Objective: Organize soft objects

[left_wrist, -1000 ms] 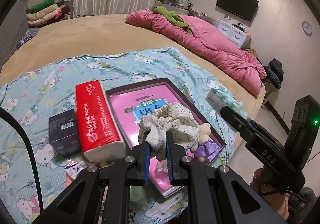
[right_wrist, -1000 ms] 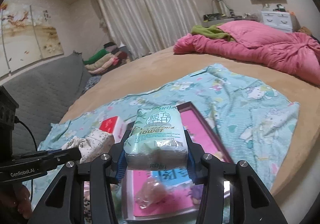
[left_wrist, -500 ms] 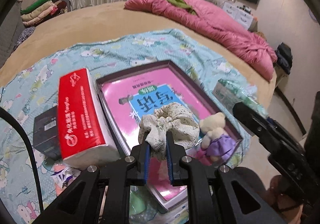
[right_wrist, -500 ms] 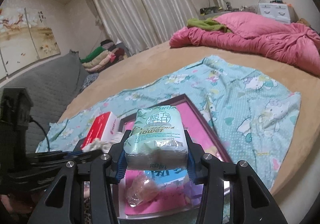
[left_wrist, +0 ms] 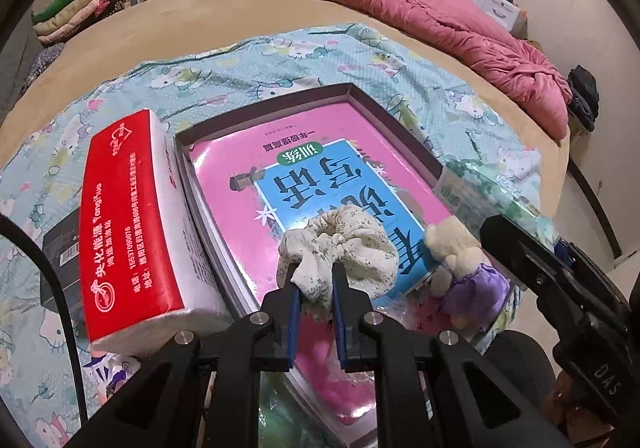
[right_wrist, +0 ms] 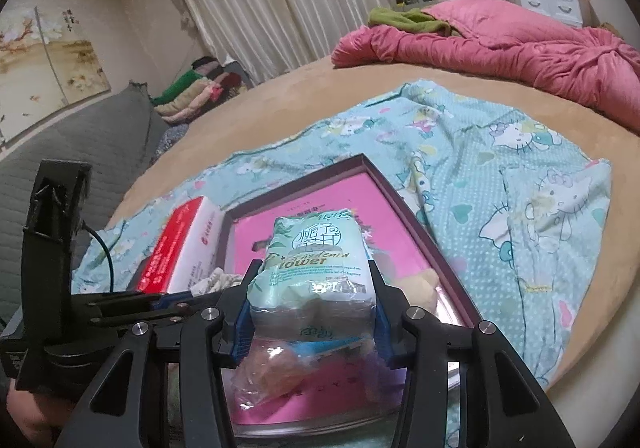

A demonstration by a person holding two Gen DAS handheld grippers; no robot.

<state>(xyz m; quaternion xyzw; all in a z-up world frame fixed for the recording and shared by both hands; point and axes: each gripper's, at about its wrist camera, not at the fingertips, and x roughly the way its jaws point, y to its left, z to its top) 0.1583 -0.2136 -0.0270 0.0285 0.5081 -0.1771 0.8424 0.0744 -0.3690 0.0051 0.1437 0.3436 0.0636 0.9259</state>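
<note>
While you look along your left gripper (left_wrist: 314,284), its blue pads are clamped on a fold of the speckled cream scrunchie (left_wrist: 340,248), which bulges out just past the fingertips and hangs above the near half of the shallow dark-rimmed box (left_wrist: 372,103). That box lies on the cartoon-print sheet (left_wrist: 280,55) and holds a pink and blue book (left_wrist: 320,183) that fills its floor. A small plush bear in a purple dress (left_wrist: 460,268) lies at the box's near right corner, just beside the scrunchie. The red tissue pack (left_wrist: 128,215) rests against the box's left rim, with a small black box (left_wrist: 60,248) on its far side. Your right gripper (left_wrist: 560,280) reaches in from the right edge over that same corner. From the right wrist, your right gripper (right_wrist: 310,314) is closed on the sides of a pale green wipes packet (right_wrist: 316,268), held upright between the pads above the near end of the box (right_wrist: 404,203). A crinkled clear bag (right_wrist: 268,368) lies under the packet on the book. Your left gripper (right_wrist: 176,298) comes in from the left, the scrunchie (right_wrist: 214,280) showing at its tip beside the red tissue pack (right_wrist: 180,248).
</note>
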